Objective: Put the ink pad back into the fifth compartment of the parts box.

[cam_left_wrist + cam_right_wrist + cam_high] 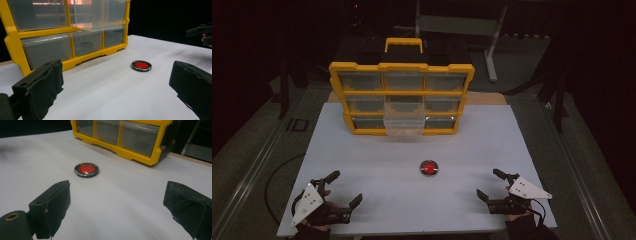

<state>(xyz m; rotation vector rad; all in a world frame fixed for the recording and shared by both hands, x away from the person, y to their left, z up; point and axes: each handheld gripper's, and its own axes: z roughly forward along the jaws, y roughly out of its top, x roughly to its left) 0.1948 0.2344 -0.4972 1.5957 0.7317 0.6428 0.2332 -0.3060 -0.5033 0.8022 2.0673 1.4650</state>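
Resting flat on the white table [362, 150], one red disc [429, 168] lies in front of the single yellow drawer cabinet [402, 67], well apart from it. One drawer [404, 116] stands pulled out. Left gripper [343, 189] and right gripper [490, 184], two counted, flank the disc, jaws spread apart, holding nothing.

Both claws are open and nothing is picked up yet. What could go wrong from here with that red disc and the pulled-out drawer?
The red disc lies flat and low on the white table, so the right claw, nearer to it, might slide it away instead of gripping it. The open middle drawer juts out from the yellow organizer; a claw reaching in could bump it or push the organizer back.
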